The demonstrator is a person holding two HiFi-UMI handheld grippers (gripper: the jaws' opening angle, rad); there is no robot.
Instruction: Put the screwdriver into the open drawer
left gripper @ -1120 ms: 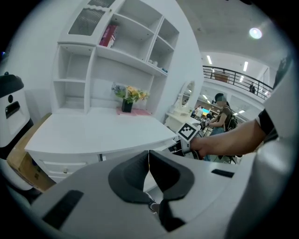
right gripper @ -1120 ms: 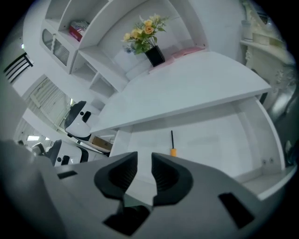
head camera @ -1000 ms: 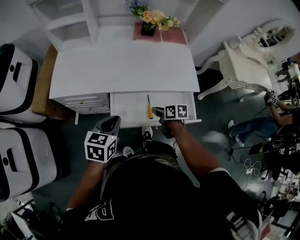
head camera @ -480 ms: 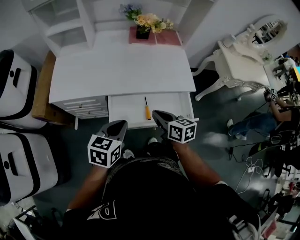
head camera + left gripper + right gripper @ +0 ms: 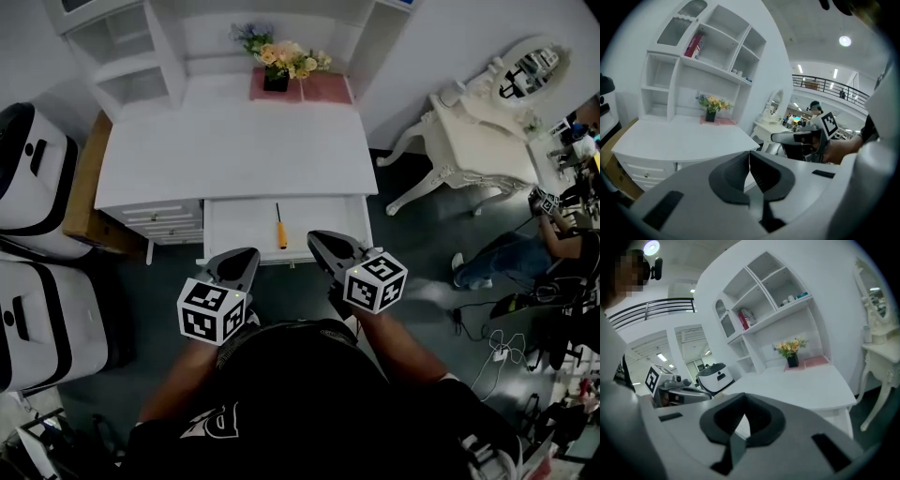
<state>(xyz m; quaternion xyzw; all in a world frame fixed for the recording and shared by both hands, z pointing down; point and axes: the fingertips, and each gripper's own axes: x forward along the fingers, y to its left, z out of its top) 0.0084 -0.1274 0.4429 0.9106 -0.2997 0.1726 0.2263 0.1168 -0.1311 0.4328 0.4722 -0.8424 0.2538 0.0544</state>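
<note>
Grey and empty, my left tongs and right tongs are both closed, just short of the open drawer; the orange-handled screwdriver lies inside it, so I judge the placing done

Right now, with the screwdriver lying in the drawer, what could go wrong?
1. The white open drawer sticks out just ahead of the shut left tool and right tool; a careless move could knock it.
2. The orange-handled screwdriver lies loose inside; a hard push shut may make it slide.
</note>
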